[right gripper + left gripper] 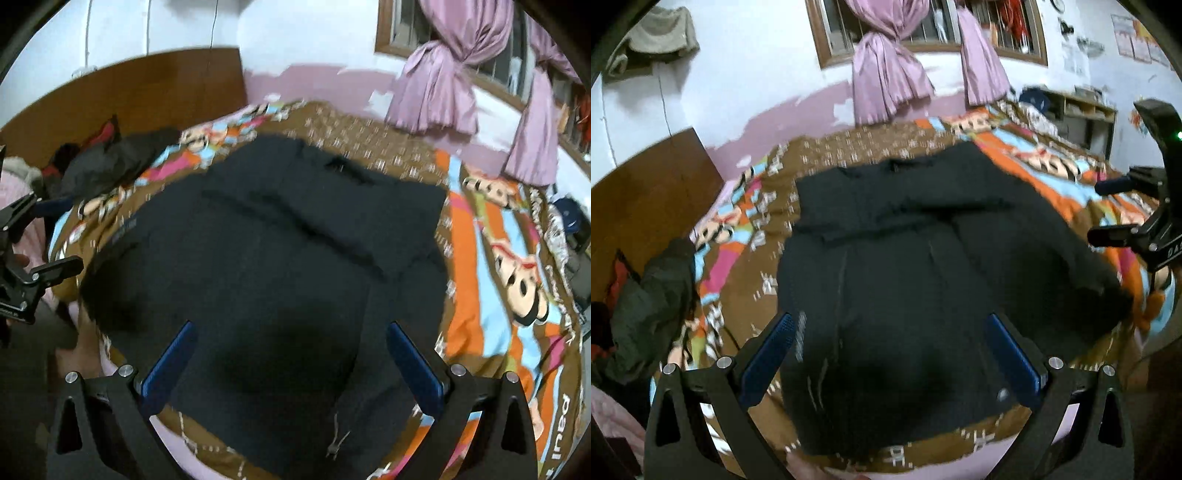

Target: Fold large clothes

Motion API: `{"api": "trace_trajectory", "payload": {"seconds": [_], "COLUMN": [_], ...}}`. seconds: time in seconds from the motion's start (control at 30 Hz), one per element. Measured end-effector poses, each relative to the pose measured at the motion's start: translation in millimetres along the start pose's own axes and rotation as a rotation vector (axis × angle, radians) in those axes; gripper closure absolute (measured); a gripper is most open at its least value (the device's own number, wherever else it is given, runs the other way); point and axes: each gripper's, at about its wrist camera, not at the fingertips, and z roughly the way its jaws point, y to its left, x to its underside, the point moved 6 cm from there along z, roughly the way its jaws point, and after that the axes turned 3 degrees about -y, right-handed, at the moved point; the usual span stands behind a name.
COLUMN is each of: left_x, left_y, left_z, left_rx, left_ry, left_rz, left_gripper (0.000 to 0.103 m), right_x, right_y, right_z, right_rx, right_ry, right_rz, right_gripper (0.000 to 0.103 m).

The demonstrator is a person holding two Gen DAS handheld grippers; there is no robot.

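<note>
Headboard at bed's left end; dark clothes pile heaped at left edge. Left gripper above near edge, jaws wide apart, nothing between blue pads. Black garment spread mid-bed on patterned cover, reaching to near edge; upper portion folded across in layered band, lower portion flat, zipper pull at near hem. Frames blurred; fabric detail unclear. Right gripper above garment, jaws wide apart, empty. Pink curtains behind far edge.
</note>
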Motion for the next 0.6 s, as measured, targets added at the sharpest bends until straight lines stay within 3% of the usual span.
{"api": "trace_trajectory", "payload": {"seconds": [0.4, 0.6], "left_x": [62.5, 85.6], "left_y": [-2.0, -10.1], "left_z": [34.5, 46.4], "left_rx": [0.02, 0.024], "left_ry": [0.16, 0.213], "left_rz": [-0.004, 0.048], "left_gripper": [0.002, 0.002], "right_x": [62.6, 92.8], "right_y": [19.9, 32.3], "right_z": [38.8, 56.2], "right_rx": [-0.044, -0.075], "right_ry": [0.186, 0.295], "right_rz": [-0.081, -0.15], "right_gripper": [0.0, 0.0]}}
